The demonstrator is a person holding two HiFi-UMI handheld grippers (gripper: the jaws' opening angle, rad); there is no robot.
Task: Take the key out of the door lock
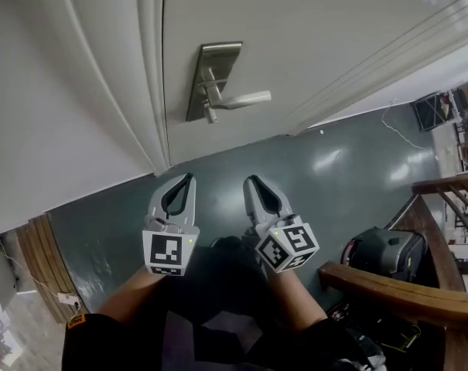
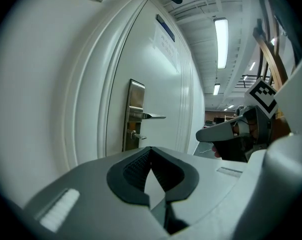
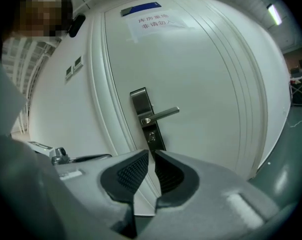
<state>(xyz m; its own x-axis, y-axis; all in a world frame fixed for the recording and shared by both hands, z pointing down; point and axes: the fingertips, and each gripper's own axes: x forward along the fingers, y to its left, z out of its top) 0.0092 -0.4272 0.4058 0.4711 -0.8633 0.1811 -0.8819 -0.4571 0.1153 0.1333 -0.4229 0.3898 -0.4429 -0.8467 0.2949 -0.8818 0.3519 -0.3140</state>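
Note:
A white door carries a metal lock plate with a lever handle. The key sticks out of the plate just below the handle; it also shows as the key and in the lock. My left gripper is shut with nothing in it. My right gripper is beside it, its jaws a narrow slit apart and empty. Both are held side by side well short of the door, pointing at it.
The white door frame runs left of the lock. A wooden chair arm and a black bag are at the right over the grey-green floor. The person's dark sleeves fill the bottom.

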